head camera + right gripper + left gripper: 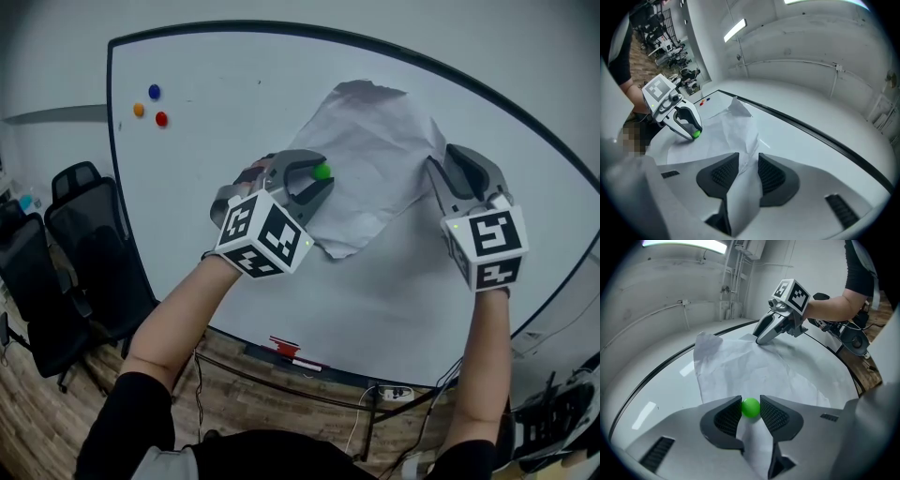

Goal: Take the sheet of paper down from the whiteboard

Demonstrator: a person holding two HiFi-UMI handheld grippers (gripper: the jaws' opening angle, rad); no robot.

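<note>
A crumpled white sheet of paper (370,159) lies against the whiteboard (234,131). At the sheet's left edge a small green magnet (322,172) sits on it. My left gripper (320,180) is shut on the green magnet (750,407), with both pads touching it. My right gripper (437,169) is at the sheet's right edge. In the right gripper view its jaws stand open, and a raised fold of the paper (740,140) runs through the gap between the pads (723,172). The left gripper (693,132) shows across the sheet there.
Blue (154,91), orange (139,110) and red (161,119) magnets sit at the board's upper left. A red marker (284,348) lies on the tray under the board. Black office chairs (80,253) stand on the floor at the left.
</note>
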